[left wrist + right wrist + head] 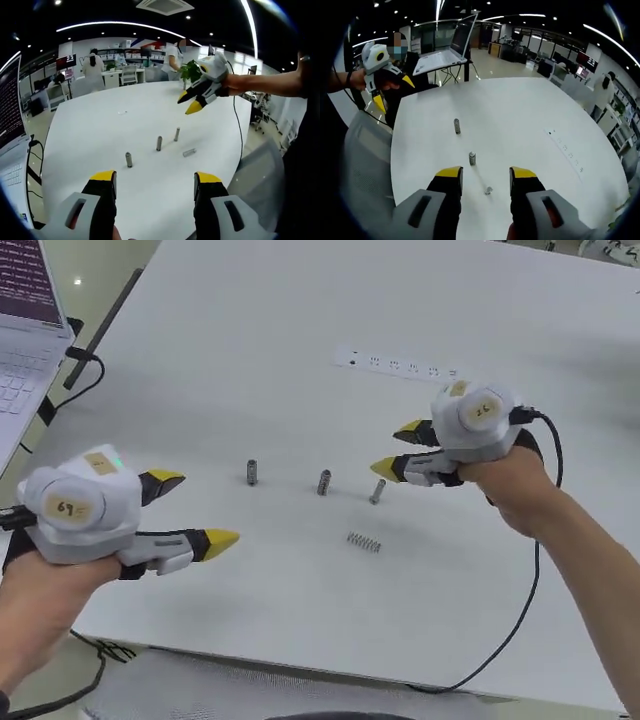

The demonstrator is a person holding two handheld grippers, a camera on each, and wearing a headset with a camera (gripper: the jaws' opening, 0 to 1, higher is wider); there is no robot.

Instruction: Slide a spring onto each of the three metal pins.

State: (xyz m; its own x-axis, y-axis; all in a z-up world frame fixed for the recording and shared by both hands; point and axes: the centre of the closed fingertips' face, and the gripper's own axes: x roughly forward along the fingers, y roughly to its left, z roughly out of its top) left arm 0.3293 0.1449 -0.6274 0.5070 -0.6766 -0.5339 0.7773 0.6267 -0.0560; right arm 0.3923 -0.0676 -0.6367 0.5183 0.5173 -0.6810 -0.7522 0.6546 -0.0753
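At the far left, an open silver laptop [22,335] sits at the edge of the broad white surface [250,360]. The left gripper [192,508], a white body with black, yellow-tipped jaws, is held over the near left edge. Its jaws stand wide apart and hold nothing, and its own view shows bare surface between them.

Three short metal pins stand upright in a row near the middle, apart from one another. The left metal pin [252,472] and the middle metal pin [324,482] have a ribbed, coiled look, as if each wears a spring. The right metal pin [377,491] is too small to judge. A loose coil spring of grey metal [364,541] lies on its side on the surface, just in front of the right pin and touching neither gripper.

The right gripper [397,448], of the same make, is held above the surface near the right pin, its jaws also wide and empty. In its own view the row of pins runs away between them. A black cable [537,570] trails from it over the near edge. A long white power strip [395,365] lies beyond.
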